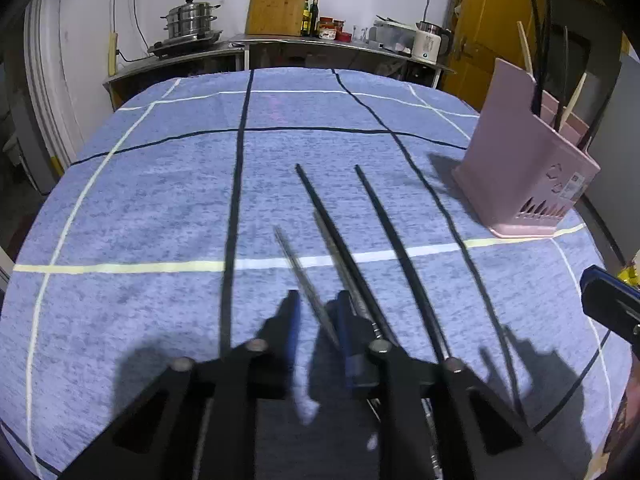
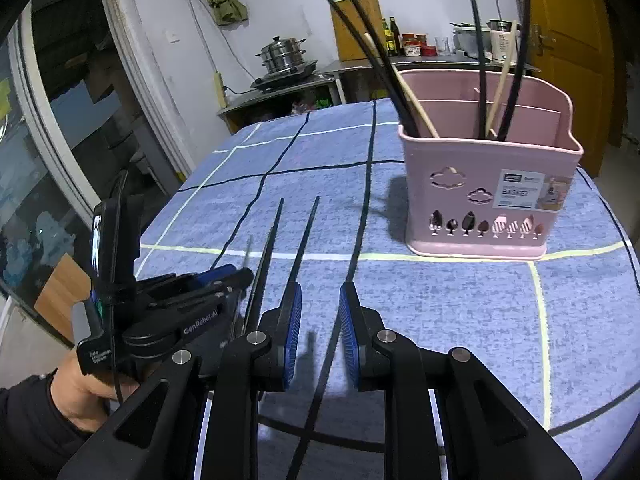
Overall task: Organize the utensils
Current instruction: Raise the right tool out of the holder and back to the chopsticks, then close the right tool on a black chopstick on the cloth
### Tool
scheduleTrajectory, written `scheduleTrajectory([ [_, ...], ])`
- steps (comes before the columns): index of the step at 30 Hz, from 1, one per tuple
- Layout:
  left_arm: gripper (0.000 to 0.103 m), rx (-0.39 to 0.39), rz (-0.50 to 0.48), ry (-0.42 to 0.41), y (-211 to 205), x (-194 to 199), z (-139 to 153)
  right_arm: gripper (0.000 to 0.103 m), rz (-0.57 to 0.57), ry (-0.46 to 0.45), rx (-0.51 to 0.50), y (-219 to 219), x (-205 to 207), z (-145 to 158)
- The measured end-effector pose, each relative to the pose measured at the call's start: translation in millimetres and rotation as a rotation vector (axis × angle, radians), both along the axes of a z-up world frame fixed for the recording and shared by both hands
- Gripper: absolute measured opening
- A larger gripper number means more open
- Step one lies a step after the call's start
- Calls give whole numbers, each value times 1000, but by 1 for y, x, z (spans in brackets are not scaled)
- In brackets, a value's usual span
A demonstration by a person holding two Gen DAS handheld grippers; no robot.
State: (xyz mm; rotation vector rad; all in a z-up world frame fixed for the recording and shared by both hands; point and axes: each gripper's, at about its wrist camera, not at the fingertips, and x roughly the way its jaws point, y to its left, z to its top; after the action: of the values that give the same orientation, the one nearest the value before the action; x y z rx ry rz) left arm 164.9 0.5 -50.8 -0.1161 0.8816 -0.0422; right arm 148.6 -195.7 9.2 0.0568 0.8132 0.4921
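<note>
Left claw (image 1: 319,295) is down low over the tabletop (image 1: 140,200), its pads set close with a narrow gap. A silver chopstick (image 1: 304,276) runs between them. It looks to reach the right pad while the left pad stands clear, so there is no pinch. A second silver stick (image 1: 334,240) lies just beside it, passing behind the right finger. Right claw (image 2: 320,292) hovers nearby, pads spread, gripping nothing, only striped cloth showing between them. Two black chopsticks (image 2: 274,236) lie side by side on the cloth, between the claws, tips pointing away. The pink basket (image 2: 480,184) stands upright further along, to the right, already bristling with black and wooden sticks (image 2: 482,60).
</note>
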Motion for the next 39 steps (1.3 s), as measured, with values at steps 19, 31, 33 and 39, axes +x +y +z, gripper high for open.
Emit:
scheduleTrajectory([
  [19, 7, -53, 73, 35, 71, -4, -1, 20, 78, 46, -46, 61, 46, -32],
  [31, 8, -85, 45, 64, 77, 18, -2, 20, 61, 92, -144, 89, 93, -58],
  [33, 8, -79, 37, 68, 76, 20, -2, 20, 52, 101, -154, 92, 98, -60],
  [39, 8, -38, 26, 66, 71, 21, -2, 20, 41, 108, -167, 99, 110, -63],
])
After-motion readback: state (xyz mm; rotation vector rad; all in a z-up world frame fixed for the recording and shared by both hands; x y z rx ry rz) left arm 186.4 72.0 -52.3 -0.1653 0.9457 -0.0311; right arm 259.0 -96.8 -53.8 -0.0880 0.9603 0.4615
